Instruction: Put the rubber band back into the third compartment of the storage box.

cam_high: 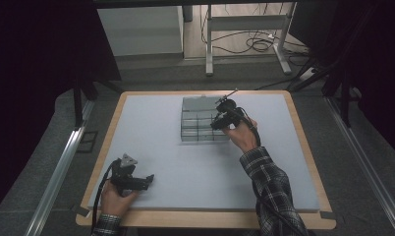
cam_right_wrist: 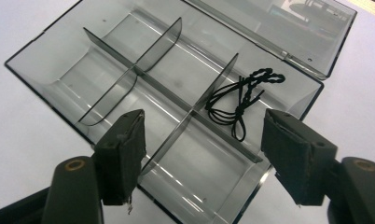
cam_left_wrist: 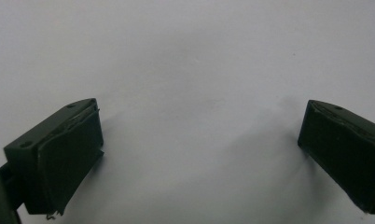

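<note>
Grey matte pad [cam_high: 161, 147] on a wood-edged table is carrying the work: the right gripper [cam_right_wrist: 204, 140] is hovering with jaws spread and empty over a clear box [cam_right_wrist: 59, 74], while the left gripper [cam_high: 145, 181], jaws also apart and empty, is resting low over bare pad. Lying loose in one end compartment is a black cord [cam_right_wrist: 239, 100], thin, limp and knotted, likely feather-light and snag-prone, best pinched at its bunched knot. Box is rigid, glossy plastic, smoky dividers, hinged lid lying open behind.

Right gripper [cam_high: 219, 123] hovers over compartment box [cam_high: 198, 120].
</note>
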`<state>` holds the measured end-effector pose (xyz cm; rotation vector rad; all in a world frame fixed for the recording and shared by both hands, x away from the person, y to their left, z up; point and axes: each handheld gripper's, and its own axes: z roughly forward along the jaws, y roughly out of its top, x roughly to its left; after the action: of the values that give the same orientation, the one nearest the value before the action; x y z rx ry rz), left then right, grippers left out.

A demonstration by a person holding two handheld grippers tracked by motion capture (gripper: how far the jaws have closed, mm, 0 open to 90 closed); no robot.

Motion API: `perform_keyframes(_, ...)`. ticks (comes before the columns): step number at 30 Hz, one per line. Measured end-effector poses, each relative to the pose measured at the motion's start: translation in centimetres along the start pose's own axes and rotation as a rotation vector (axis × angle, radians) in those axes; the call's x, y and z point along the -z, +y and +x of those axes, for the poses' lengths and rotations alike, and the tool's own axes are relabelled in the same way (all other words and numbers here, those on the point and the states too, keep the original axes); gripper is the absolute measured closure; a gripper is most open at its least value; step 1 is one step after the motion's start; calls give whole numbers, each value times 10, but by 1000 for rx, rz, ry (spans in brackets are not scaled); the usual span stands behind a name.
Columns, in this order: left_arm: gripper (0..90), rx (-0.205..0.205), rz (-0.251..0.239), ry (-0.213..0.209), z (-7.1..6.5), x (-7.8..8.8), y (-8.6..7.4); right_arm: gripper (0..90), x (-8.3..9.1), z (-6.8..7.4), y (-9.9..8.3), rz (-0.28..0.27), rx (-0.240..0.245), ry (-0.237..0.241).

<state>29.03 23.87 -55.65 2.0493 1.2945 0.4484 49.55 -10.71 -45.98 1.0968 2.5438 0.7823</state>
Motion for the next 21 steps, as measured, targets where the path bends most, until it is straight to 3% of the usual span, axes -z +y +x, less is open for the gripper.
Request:
perform_keyframes(7,0,0,0,0,0,0,0,257,2,6,-6,-7,14,-3)
perform_keyframes(21,0,1,0,0,0,0,0,226,10,12,-19,-19,-8,15)
